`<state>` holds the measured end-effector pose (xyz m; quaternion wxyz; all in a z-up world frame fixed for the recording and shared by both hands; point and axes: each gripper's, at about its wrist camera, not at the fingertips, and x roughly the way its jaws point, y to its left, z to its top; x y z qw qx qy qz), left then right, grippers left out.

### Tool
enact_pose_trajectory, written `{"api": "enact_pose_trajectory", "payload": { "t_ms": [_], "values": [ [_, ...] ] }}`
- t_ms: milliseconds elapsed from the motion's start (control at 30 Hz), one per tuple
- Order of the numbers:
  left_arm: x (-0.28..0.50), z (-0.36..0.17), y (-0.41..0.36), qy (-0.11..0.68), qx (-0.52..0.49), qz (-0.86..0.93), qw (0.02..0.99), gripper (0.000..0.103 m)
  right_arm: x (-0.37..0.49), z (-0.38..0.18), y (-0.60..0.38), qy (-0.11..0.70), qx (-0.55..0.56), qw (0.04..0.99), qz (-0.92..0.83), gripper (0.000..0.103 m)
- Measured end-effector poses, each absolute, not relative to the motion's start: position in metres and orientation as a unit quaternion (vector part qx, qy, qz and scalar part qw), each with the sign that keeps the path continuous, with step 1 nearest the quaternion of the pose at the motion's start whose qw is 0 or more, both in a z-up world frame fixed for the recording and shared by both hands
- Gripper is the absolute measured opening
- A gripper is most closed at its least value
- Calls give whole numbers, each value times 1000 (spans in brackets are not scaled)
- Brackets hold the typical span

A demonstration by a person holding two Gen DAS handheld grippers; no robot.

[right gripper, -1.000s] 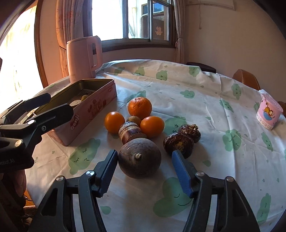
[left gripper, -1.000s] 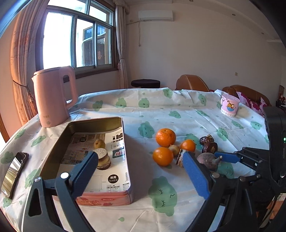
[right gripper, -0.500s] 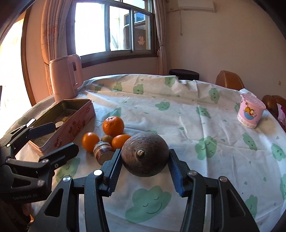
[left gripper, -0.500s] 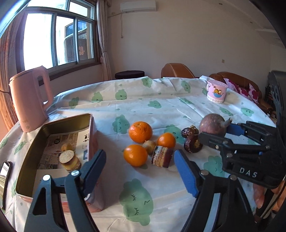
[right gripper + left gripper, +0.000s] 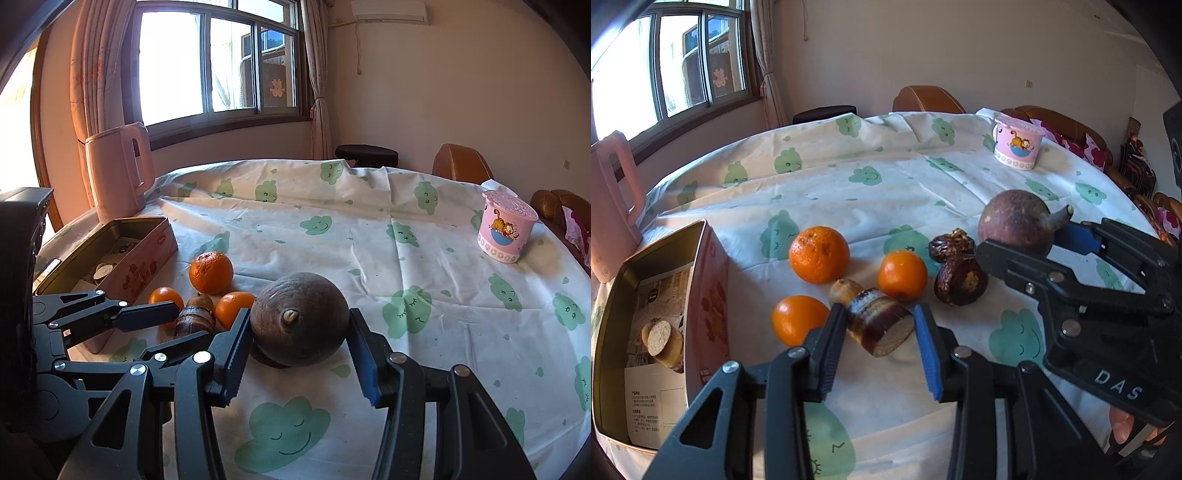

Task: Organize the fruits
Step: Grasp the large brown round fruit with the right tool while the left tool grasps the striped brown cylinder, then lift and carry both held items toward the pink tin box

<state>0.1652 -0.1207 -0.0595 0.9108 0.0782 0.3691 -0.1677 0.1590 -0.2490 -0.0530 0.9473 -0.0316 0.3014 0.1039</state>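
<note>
My left gripper (image 5: 879, 350) reaches into the fruit group on the table. Its jaws are closing on a short dark cane piece (image 5: 881, 321), and both pads sit against its sides. Around it lie three oranges (image 5: 819, 254) (image 5: 902, 274) (image 5: 798, 319), a small brown fruit (image 5: 846, 290) and two dark wrinkled fruits (image 5: 960, 280). My right gripper (image 5: 299, 332) is shut on a big round brown fruit (image 5: 299, 317) with a stub stem. The brown fruit (image 5: 1015, 221) hangs above the cloth to the right of the group.
An open pink tin (image 5: 701, 295) at the left holds another cane piece (image 5: 661, 339). A pink kettle (image 5: 118, 170) stands behind the tin (image 5: 140, 258). A pink cartoon cup (image 5: 506, 229) sits at the far right of the round table. Chairs ring the far edge.
The left gripper swung right from over the tin to the fruit group and narrowed around the cane piece. The right gripper closed on the brown fruit and lifted it off the cloth.
</note>
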Motion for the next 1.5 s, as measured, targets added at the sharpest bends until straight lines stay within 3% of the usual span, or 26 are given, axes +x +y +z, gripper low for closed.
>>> {"api": "enact_pose_trajectory", "payload": {
  "t_ms": [67, 167, 267, 333, 433, 467, 633, 700, 1500],
  "values": [
    [161, -56, -121, 354, 84, -168, 916, 20, 158, -52, -249, 298, -32, 948, 106, 53],
    [159, -54, -121, 347, 86, -170, 918, 13, 156, -52, -248, 291, -35, 950, 106, 53],
    [161, -54, -116, 350, 71, -173, 918, 13, 155, -51, -249, 289, -32, 951, 106, 53],
    [162, -54, -113, 355, 64, -173, 917, 20, 155, -51, -250, 291, -29, 950, 106, 53],
    [166, -58, -113, 367, 57, -172, 912, 54, 156, -52, -249, 292, -30, 950, 107, 53],
    [168, -59, -112, 372, 53, -181, 909, 56, 156, -52, -249, 292, -30, 950, 107, 53],
    [175, -66, -119, 399, 58, -194, 894, 51, 157, -52, -250, 295, -26, 949, 109, 53],
    [176, -67, -121, 400, 63, -190, 894, 35, 157, -52, -250, 296, -25, 949, 110, 53],
    [148, -40, -100, 292, 42, -146, 944, 35, 144, -44, -254, 257, -17, 958, 127, 53]
  ]
}}
